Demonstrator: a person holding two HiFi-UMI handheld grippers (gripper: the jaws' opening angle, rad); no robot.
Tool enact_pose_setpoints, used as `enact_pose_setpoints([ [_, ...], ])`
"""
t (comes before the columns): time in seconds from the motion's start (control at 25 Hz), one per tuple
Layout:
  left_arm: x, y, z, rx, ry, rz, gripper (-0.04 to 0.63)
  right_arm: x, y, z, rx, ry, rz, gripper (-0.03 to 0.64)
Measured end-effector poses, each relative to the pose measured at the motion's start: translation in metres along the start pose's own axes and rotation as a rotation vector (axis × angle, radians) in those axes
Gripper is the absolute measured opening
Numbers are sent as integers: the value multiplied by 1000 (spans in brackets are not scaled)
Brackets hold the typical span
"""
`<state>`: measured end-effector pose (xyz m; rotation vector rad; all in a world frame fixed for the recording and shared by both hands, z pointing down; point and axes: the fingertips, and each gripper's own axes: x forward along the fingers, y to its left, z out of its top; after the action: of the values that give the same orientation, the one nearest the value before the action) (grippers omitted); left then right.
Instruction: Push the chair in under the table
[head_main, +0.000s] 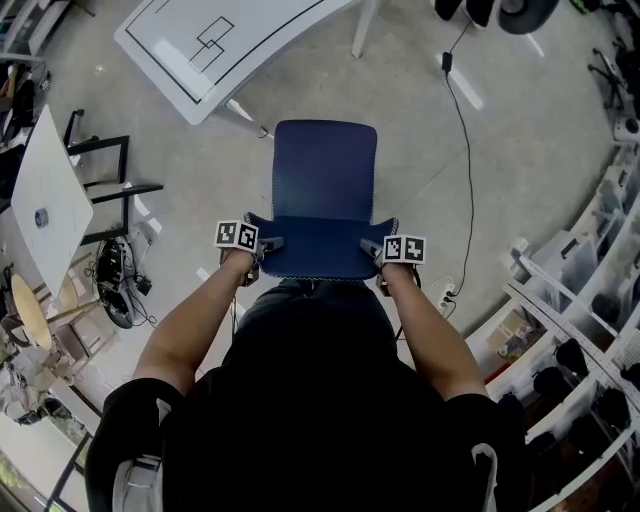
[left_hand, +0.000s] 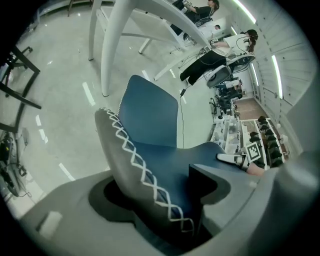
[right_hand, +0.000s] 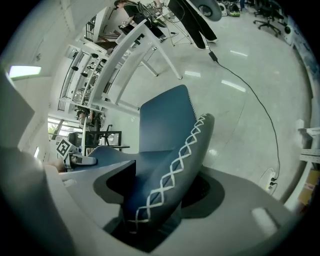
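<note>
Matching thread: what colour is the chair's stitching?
White criss-cross stitching on the blue chair, clearest in the right gripper view.

No words or numbers are legible; only black-and-white square markers show, on the left cube (head_main: 237, 235) and right cube (head_main: 405, 248).

chair (head_main: 325, 195) dark blue, grey edge with white criss-cross stitching (left_hand: 137, 162). tabletop (head_main: 230, 40) white with thin black line pattern. floor (head_main: 520, 150) pale grey, glossy. cable (head_main: 468, 170) black. fingers (left_hand: 70, 220) grey. left cube (head_main: 237, 235), right cube (head_main: 405, 248) — black-and-white squares.
</note>
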<state>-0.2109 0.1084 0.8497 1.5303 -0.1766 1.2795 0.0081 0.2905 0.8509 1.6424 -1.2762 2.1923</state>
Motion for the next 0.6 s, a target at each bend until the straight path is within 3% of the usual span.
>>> enact_pose_setpoints([
  [0.6, -17, -45, 48, -56, -43, -19, 342, -30, 3, 57, 18, 36, 63, 311],
])
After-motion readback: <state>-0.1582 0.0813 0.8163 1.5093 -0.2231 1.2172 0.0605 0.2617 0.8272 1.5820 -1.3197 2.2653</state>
